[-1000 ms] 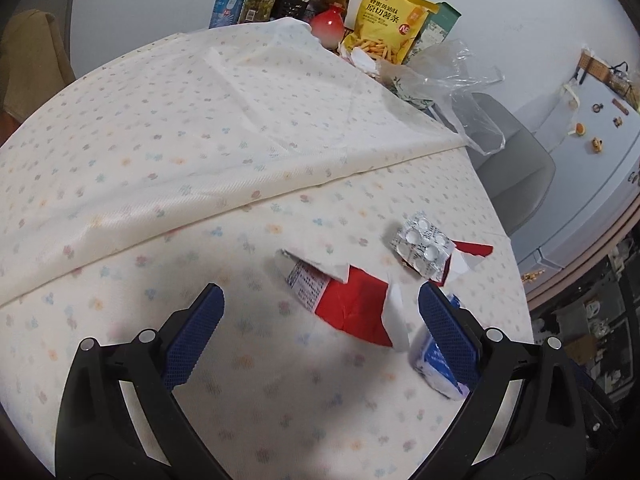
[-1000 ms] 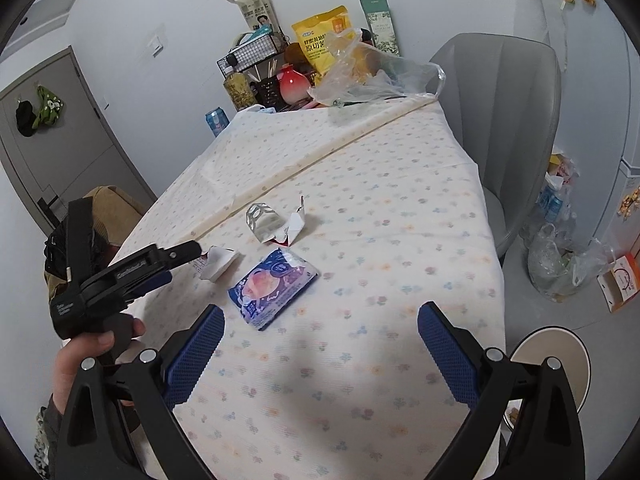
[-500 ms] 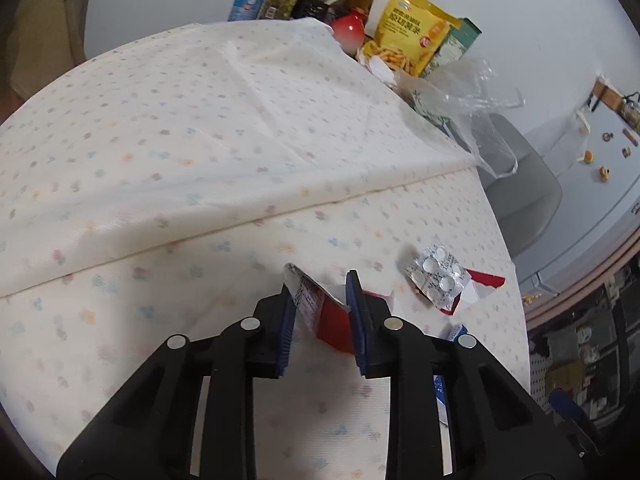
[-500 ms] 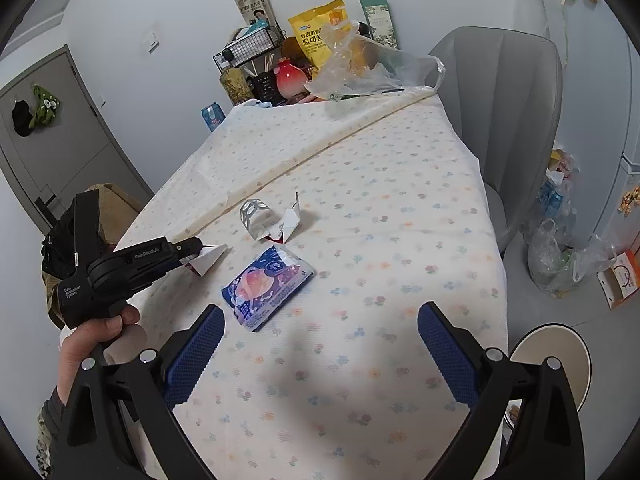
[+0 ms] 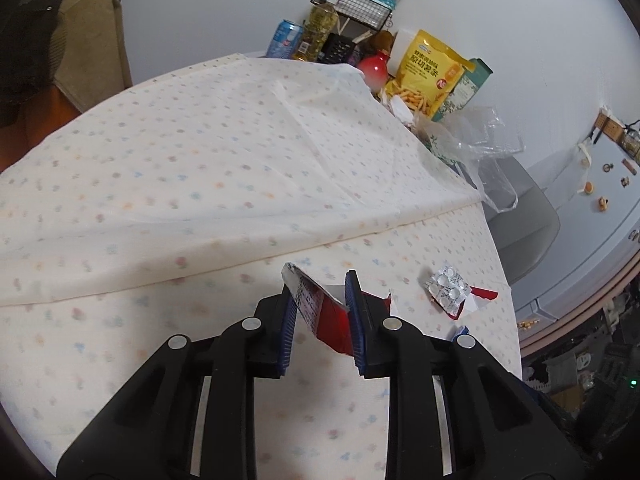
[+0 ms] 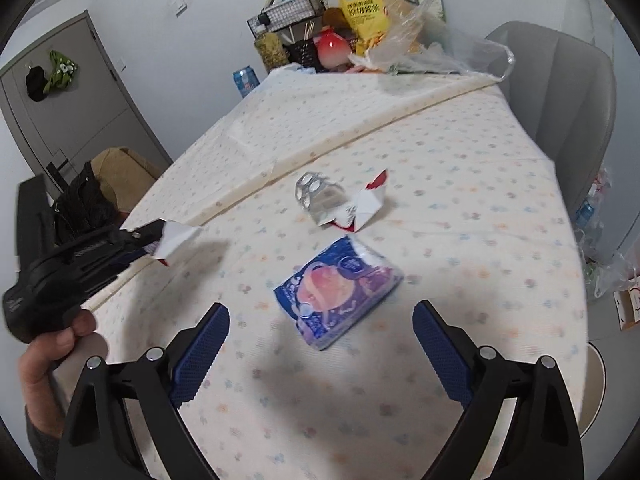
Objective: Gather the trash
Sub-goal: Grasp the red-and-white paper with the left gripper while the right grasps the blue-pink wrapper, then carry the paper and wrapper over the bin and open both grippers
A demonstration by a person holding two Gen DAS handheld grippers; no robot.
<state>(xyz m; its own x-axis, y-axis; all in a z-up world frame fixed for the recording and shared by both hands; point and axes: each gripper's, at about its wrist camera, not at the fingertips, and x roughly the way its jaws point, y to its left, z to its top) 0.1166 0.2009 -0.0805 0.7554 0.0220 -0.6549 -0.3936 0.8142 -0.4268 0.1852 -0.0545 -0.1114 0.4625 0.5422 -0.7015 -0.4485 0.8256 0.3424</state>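
Observation:
My left gripper is shut on a torn red and white carton piece and holds it lifted off the flowered tablecloth; in the right wrist view that gripper shows at the left with the carton piece sticking out of it. A silver blister pack lies on another red and white scrap to the right. My right gripper stands open above a blue tissue pack, not touching it. Beyond the pack lie the blister pack and the scrap.
Snacks, a can, a wire basket and a clear plastic bag crowd the table's far end. A folded second cloth covers the far half. A grey chair stands at the right, with bags on the floor beyond.
My left gripper closed on the carton piece and lifted it off the cloth. My right gripper moved closer over the tissue pack.

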